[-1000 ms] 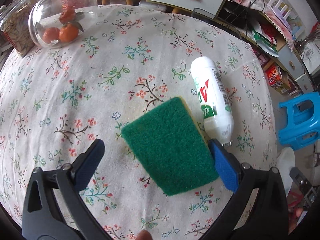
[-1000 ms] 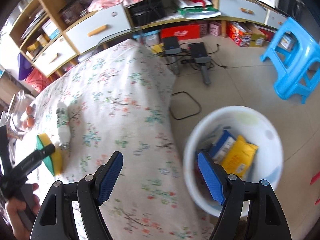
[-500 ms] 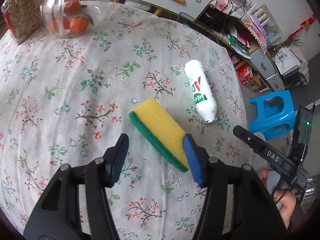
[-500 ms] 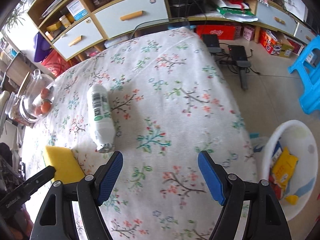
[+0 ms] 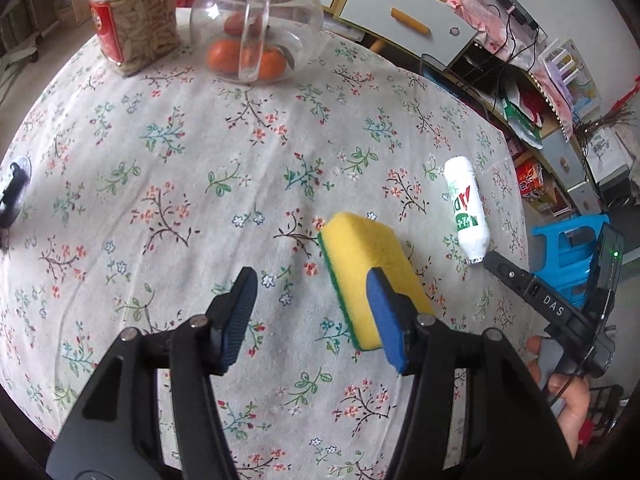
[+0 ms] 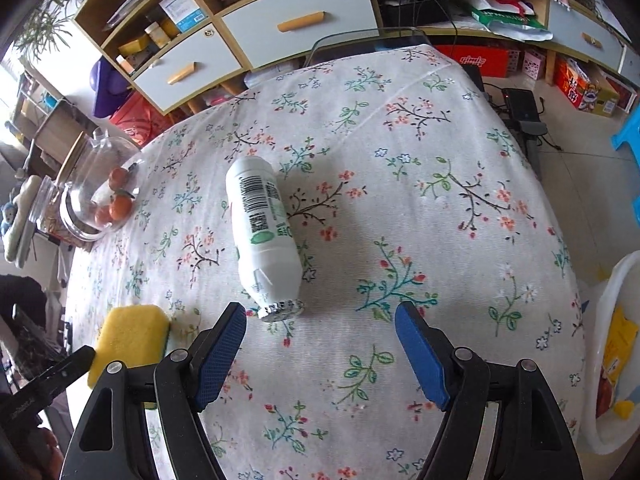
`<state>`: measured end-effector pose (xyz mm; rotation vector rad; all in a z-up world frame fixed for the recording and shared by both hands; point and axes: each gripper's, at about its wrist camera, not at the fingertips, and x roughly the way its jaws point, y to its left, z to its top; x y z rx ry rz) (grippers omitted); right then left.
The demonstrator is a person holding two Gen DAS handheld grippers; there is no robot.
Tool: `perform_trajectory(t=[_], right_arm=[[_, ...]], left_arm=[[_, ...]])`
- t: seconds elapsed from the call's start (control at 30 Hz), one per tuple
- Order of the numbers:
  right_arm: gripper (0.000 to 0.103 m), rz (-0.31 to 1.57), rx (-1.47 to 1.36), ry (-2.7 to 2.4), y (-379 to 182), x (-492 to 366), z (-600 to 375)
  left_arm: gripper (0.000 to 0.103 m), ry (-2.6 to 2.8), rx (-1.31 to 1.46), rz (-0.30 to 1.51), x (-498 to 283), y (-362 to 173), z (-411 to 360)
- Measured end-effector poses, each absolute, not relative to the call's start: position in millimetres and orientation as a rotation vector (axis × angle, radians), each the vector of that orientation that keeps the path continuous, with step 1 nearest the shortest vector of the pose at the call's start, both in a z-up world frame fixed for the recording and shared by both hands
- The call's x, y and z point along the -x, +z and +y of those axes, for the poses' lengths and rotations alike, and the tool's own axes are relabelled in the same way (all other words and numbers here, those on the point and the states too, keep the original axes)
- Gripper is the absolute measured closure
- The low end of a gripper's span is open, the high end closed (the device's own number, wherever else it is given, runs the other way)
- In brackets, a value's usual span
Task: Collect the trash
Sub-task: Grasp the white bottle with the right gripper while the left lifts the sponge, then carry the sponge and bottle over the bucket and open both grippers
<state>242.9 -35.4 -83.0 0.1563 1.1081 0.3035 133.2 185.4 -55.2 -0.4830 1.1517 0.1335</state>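
A white plastic bottle (image 6: 264, 236) lies on its side on the floral tablecloth, open mouth toward me; it also shows in the left wrist view (image 5: 466, 212). My right gripper (image 6: 320, 344) is open and empty, just short of the bottle's mouth. A yellow sponge with a green underside (image 5: 368, 280) lies flat on the cloth; it shows in the right wrist view (image 6: 128, 336) too. My left gripper (image 5: 312, 316) is open, and its right finger overlaps the sponge's near end. A white trash tub (image 6: 612, 352) with wrappers stands on the floor at right.
A glass jar of oranges (image 5: 256, 24) and a jar of seeds (image 5: 132, 16) stand at the table's far edge. A blue stool (image 5: 572, 252) stands on the floor beside the table. Cabinets with drawers (image 6: 296, 24) line the wall behind.
The sponge was flipped from green side up to yellow side up and now lies on the cloth. My left gripper opened and drew back. My right gripper swung from the tub to the bottle.
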Motion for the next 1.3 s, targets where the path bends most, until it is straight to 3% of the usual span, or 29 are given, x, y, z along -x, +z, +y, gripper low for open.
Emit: perform_trajectory(t=[0.1, 0.23, 0.7, 0.8, 0.93, 1.3], right_arm=[[0.039, 1.103, -0.171, 0.359, -86.3, -245.3, -26.8], [0.075, 1.129, -0.183, 0.418, -96.4, -246.8, -21.5], [0.076, 1.055, -0.118, 0.429, -54.7, -208.7, -41.7], [0.076, 1.043, -0.108, 0.427, -44.8, -199.2, -50.1], [0.076, 1.007, -0.1, 0.427, -26.4, -185.5, -65.9], [0.076, 0.973, -0.151, 0.343, 1.5, -156.5, -138.1]], left_arm=[[0.045, 0.113, 0.519, 1.148, -129.6, -55.1, 184.9], [0.037, 0.092, 0.533, 1.168, -127.0, -58.7, 177.1], [0.034, 0.079, 0.356, 1.277, -128.9, -83.8, 125.1], [0.045, 0.086, 0.323, 1.261, -128.9, -80.6, 122.1], [0.051, 0.048, 0.314, 1.217, -123.0, -70.2, 122.3], [0.053, -0.054, 0.322, 1.133, -117.1, -44.3, 96.3]])
